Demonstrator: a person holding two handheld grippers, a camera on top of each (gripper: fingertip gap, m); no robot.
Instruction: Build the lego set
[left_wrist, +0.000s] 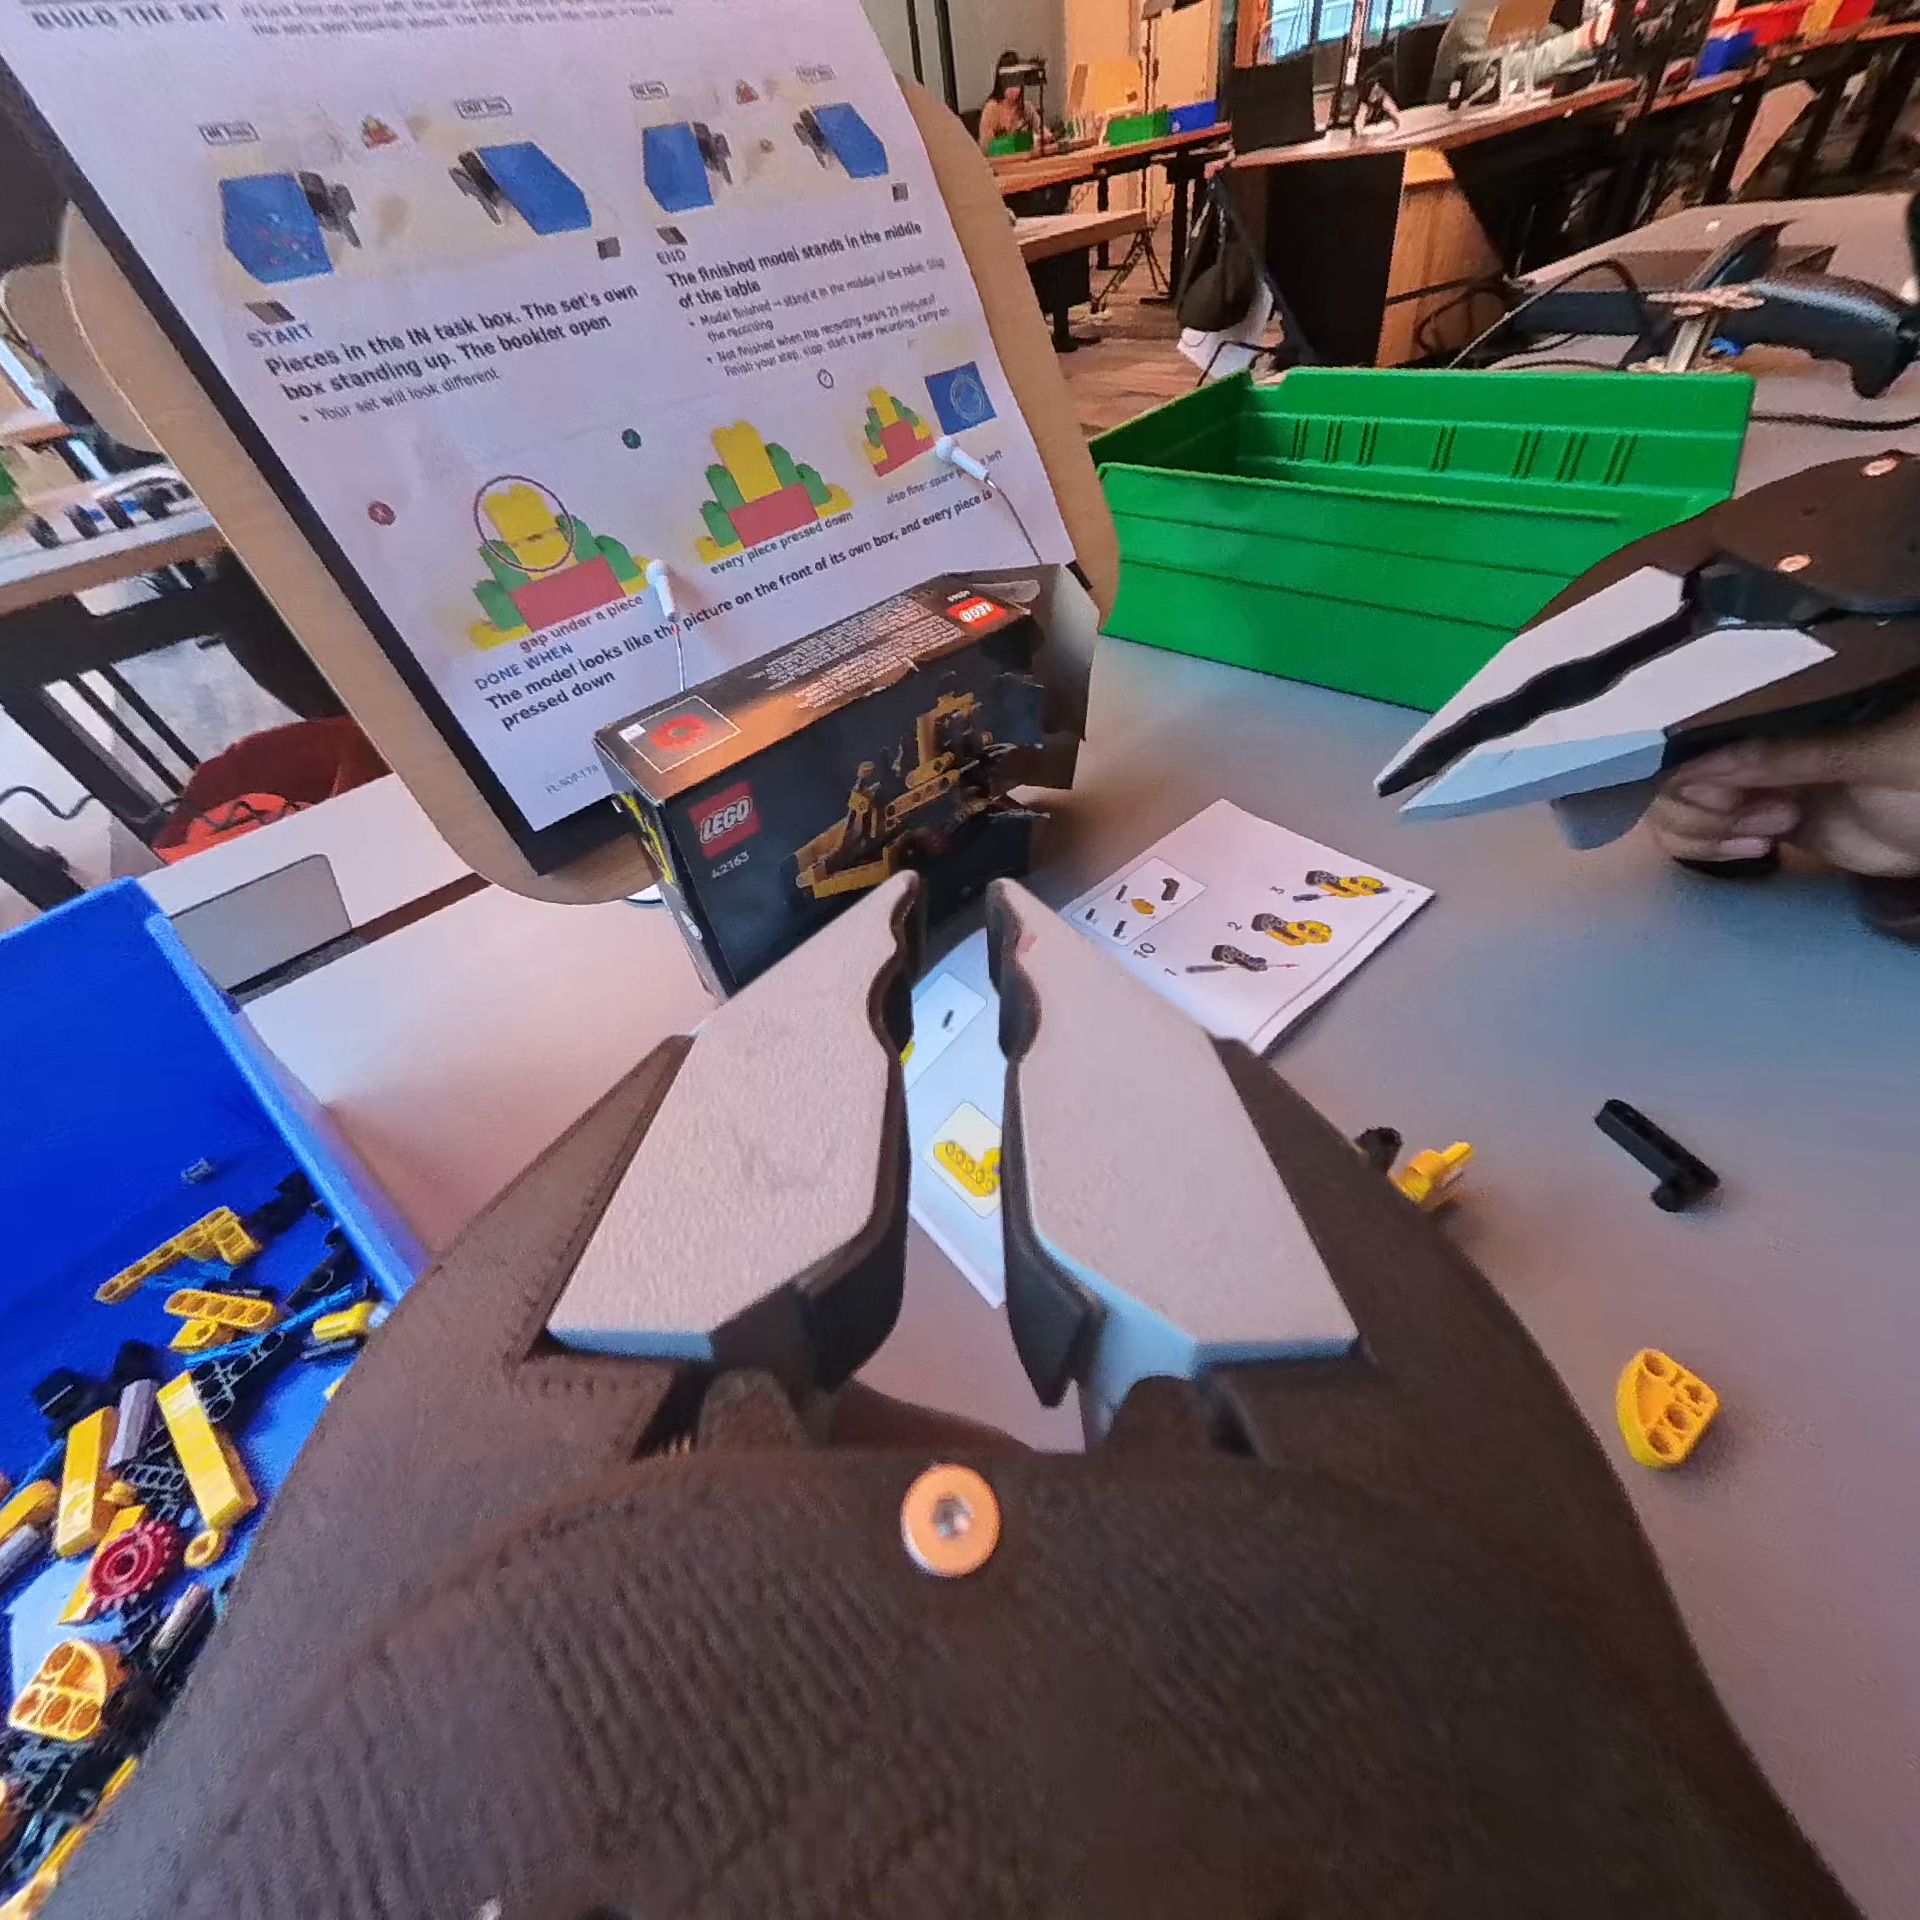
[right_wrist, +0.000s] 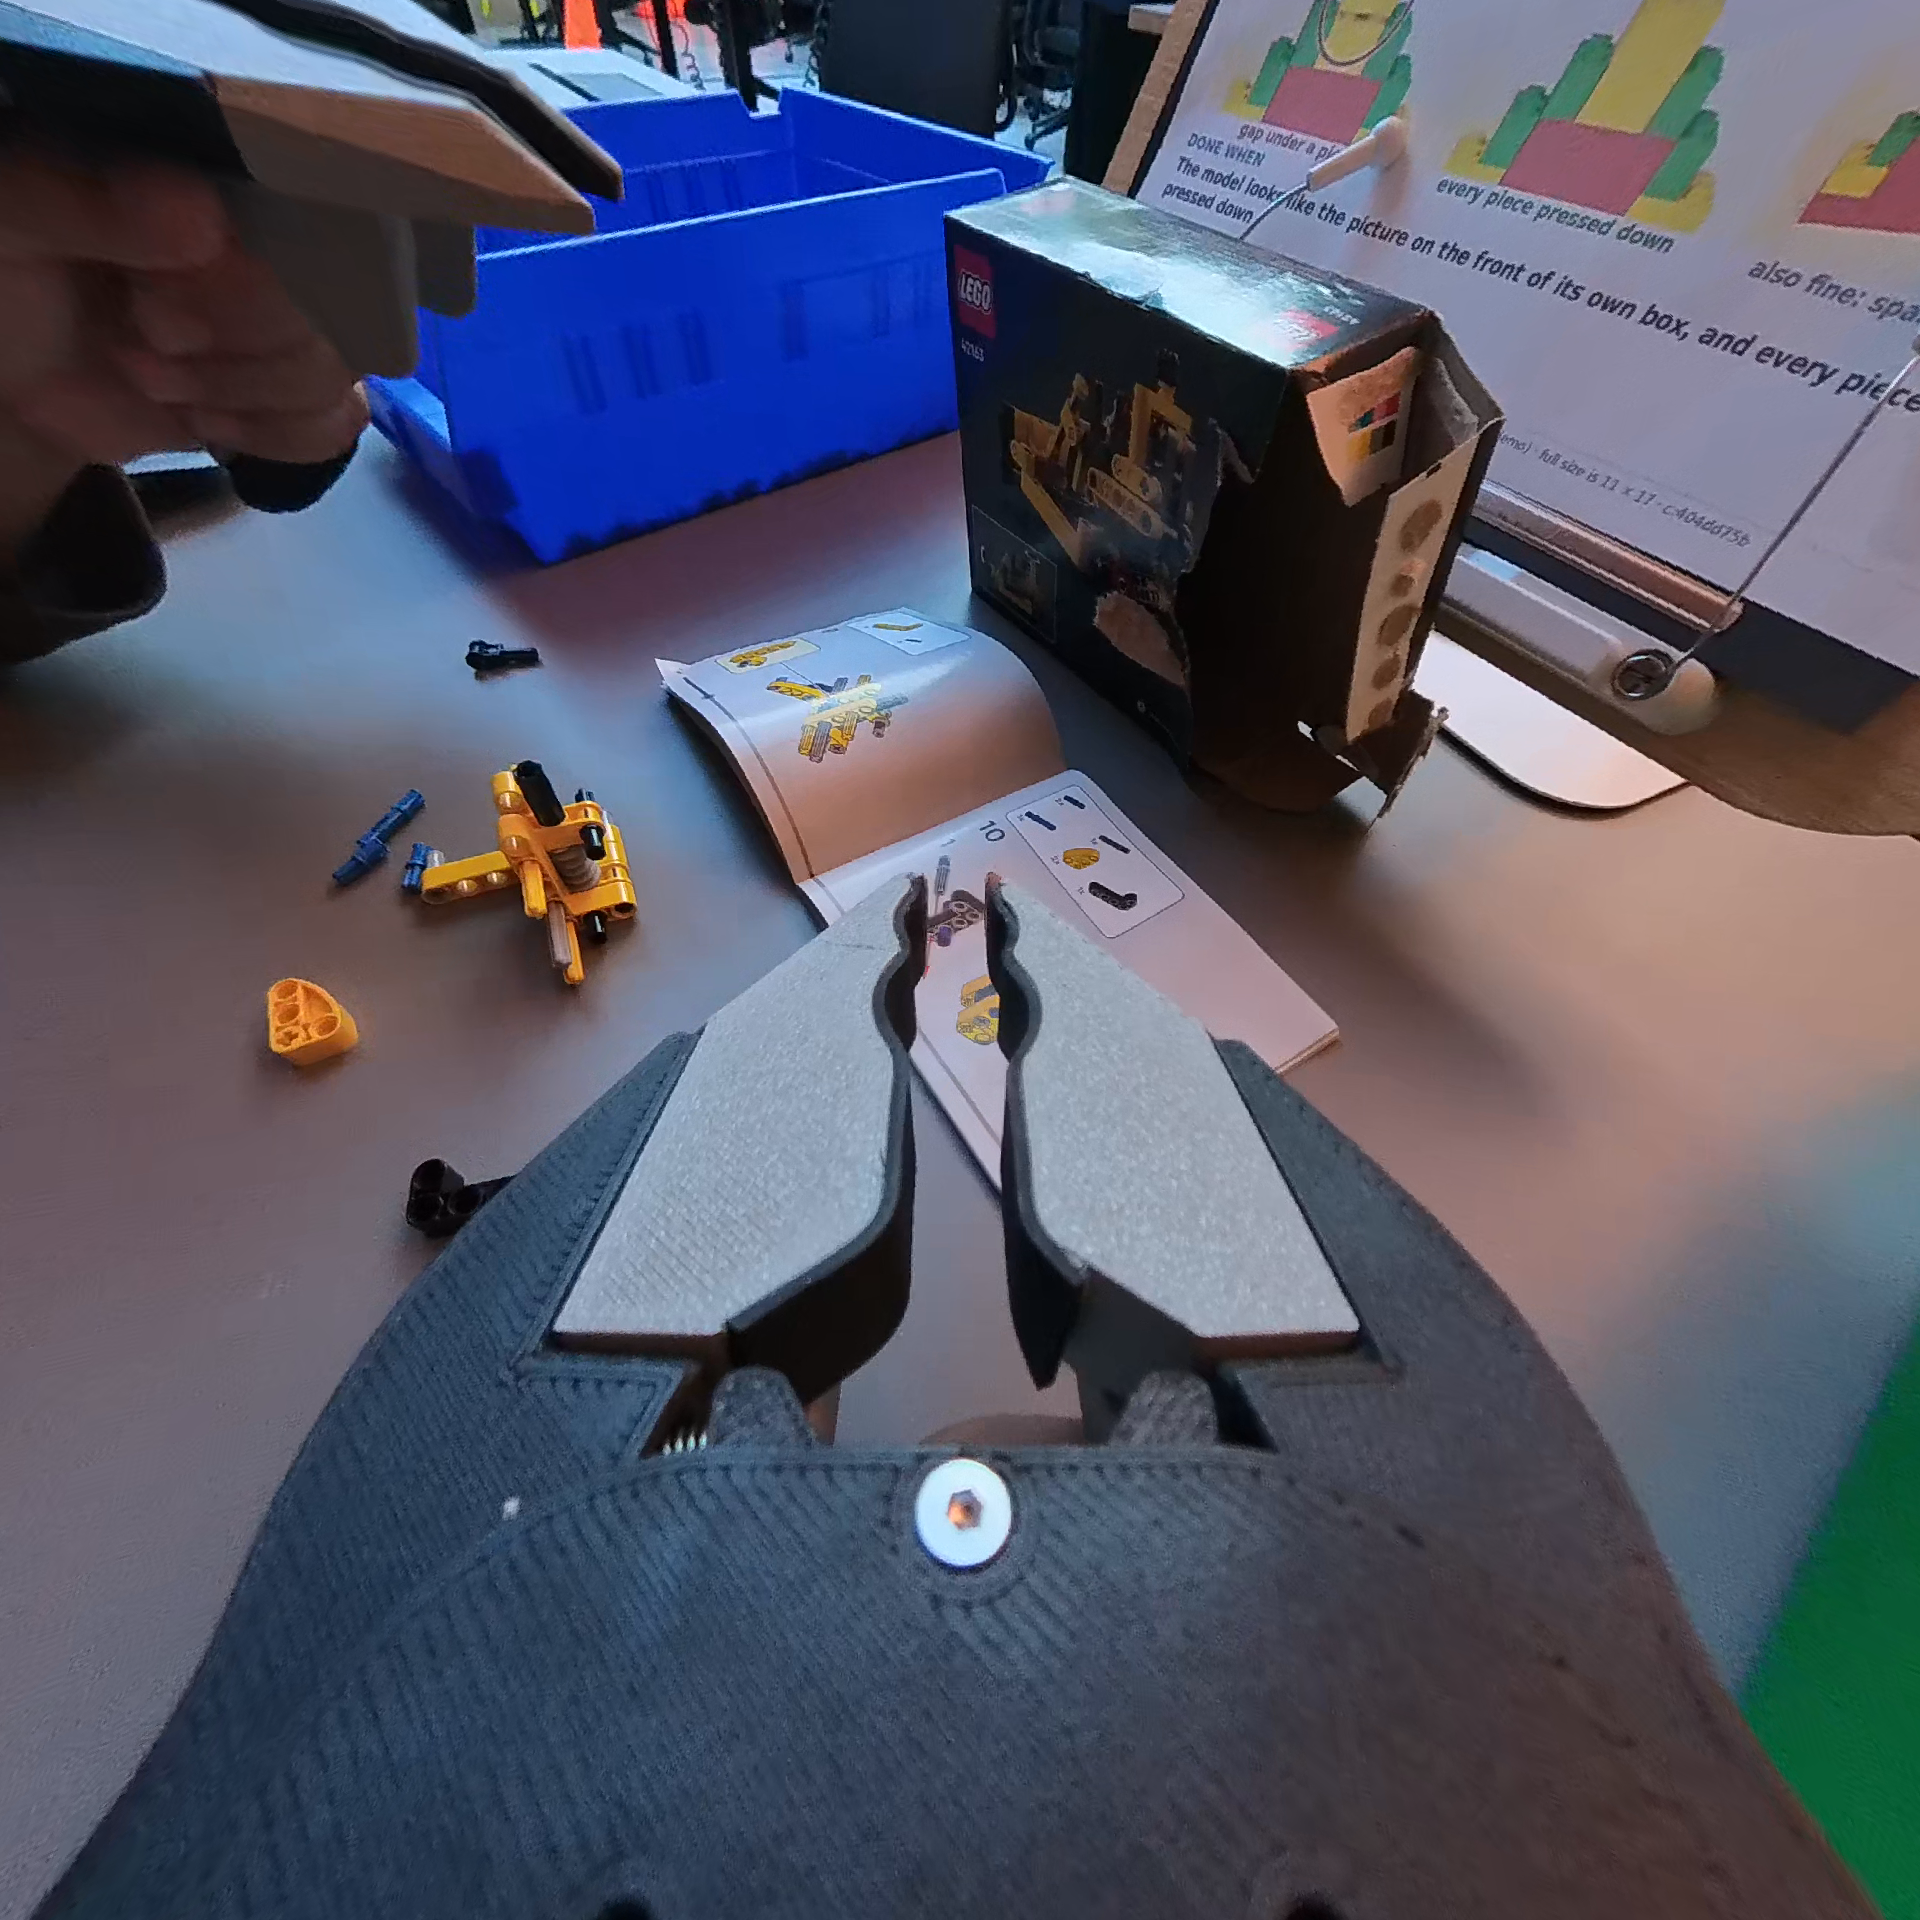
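Your left gripper (left_wrist: 951, 904) and right gripper (right_wrist: 954, 902) hover slightly parted, empty, above the instruction booklet (right_wrist: 1049, 821), the yellow subassembly (right_wrist: 551, 862) left of it.

Blue bin (right_wrist: 707, 343) of yellow, black, red pieces; green bin (left_wrist: 1382, 520); black-and-yellow set box (right_wrist: 1174, 488); yellow assembly (right_wrist: 551, 862); grey table (right_wrist: 1558, 1039).

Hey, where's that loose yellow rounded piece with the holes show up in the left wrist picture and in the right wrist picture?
Left wrist view: the yellow rounded piece lies on the table at lower right, right of the left gripper.
Right wrist view: it lies at middle left, below the yellow partial build.
Shared landmark: the open instruction booklet in front of the set's box.
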